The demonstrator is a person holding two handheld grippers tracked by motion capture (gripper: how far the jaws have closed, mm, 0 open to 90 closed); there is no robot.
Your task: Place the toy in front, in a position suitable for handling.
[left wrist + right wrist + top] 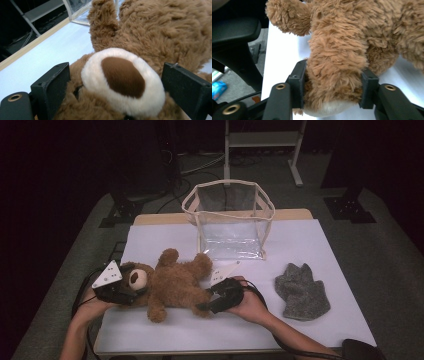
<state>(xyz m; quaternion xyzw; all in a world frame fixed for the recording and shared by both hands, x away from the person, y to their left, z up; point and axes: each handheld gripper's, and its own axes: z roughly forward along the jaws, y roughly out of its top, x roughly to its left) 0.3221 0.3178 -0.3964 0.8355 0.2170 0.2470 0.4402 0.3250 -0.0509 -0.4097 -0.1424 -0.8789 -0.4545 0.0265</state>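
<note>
The teddy bear (167,282) is being held at both ends as it lies on its back on the white table (320,245), near the front edge and left of centre. Its head (120,82) is being straddled by the left gripper (120,292), whose jaws are standing wide apart at either side of the muzzle; whether the pads are pressing the fur cannot be told. One leg (334,67) is being clamped by the right gripper (212,302), the jaws being drawn in until the plush is being squeezed between them.

The step in hand is being judged as the taking of a two-handed grip before a lift. The clear bag (230,220), standing open and upright behind the bear, is being taken as the likely destination. For the next move, the left jaws are probably needing to be closed on the head, and both ends are needing to be raised together, so that the soft body is not being left to sag or snag on the bag's rim.

A grey mitt (302,290) is lying well to the right. The room beyond is being kept dark; a pale metal frame (262,140) and cables are being seen on the floor.
</note>
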